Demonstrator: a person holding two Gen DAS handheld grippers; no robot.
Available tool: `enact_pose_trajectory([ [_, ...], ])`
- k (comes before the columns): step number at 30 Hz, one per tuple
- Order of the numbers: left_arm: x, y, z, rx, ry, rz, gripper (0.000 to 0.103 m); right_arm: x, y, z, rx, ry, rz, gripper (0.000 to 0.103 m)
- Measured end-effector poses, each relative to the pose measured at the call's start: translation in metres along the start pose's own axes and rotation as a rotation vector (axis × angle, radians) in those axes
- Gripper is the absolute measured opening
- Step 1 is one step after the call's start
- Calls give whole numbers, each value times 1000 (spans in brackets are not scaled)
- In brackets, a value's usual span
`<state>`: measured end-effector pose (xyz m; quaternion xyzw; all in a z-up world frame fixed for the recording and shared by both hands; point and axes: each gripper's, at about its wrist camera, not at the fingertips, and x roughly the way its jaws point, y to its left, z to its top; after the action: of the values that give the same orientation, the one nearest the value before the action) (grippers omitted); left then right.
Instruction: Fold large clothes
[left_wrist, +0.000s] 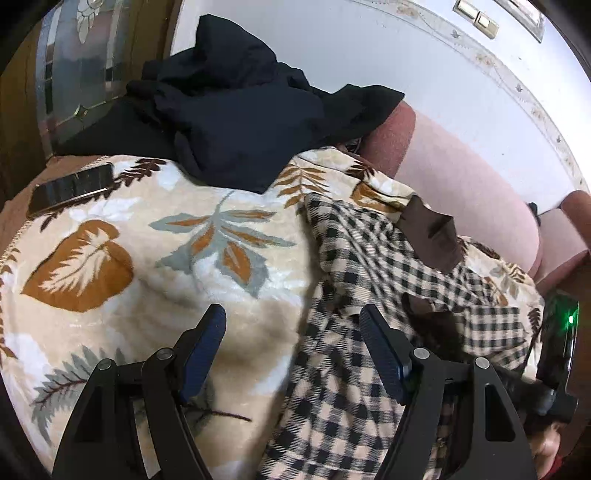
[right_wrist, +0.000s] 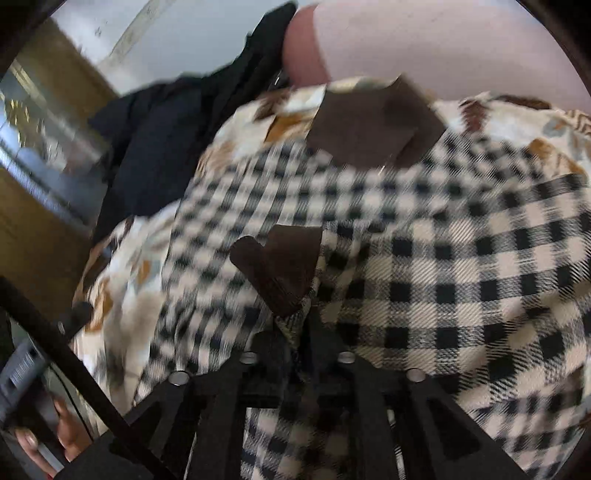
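A beige-and-black checked shirt (left_wrist: 354, 369) with brown collar and cuff patches (left_wrist: 432, 232) lies crumpled on a leaf-patterned blanket (left_wrist: 129, 258). My left gripper (left_wrist: 291, 321) is open and empty, its blue-padded fingers straddling the shirt's left edge just above the blanket. In the right wrist view the checked shirt (right_wrist: 424, 258) fills the frame, blurred. My right gripper (right_wrist: 295, 325) is shut on shirt fabric beside a brown patch (right_wrist: 280, 266) and lifts it. The other brown patch (right_wrist: 373, 125) lies farther away.
A pile of black clothes (left_wrist: 236, 114) sits at the blanket's far end against a pink sofa back (left_wrist: 461, 177). A dark phone (left_wrist: 70, 188) lies on the blanket at the left. A glass-fronted wooden cabinet (left_wrist: 70, 74) stands behind. The right gripper's body (left_wrist: 557, 350) shows at the right edge.
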<state>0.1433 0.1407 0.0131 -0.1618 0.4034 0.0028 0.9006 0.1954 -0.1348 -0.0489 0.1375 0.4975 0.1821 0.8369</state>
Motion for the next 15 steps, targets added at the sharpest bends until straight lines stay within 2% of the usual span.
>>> enact_pose_trajectory([
  [3,7,-11,-3,8,26,-41,74,-28,-13,-13,-29,-59,-13,34],
  [6,20,-27,-10,0,97,-133,74,-65,-35,-30,-27,-120,-43,41],
  [10,44,-53,-21,-23,183,-236,74,-103,-73,-54,-2,-194,-62,43],
  [13,57,-71,-29,-30,211,-245,74,-113,-94,-65,24,-235,-83,43],
  [15,60,-82,-31,-11,207,-235,74,-115,-106,-65,47,-214,-76,43],
])
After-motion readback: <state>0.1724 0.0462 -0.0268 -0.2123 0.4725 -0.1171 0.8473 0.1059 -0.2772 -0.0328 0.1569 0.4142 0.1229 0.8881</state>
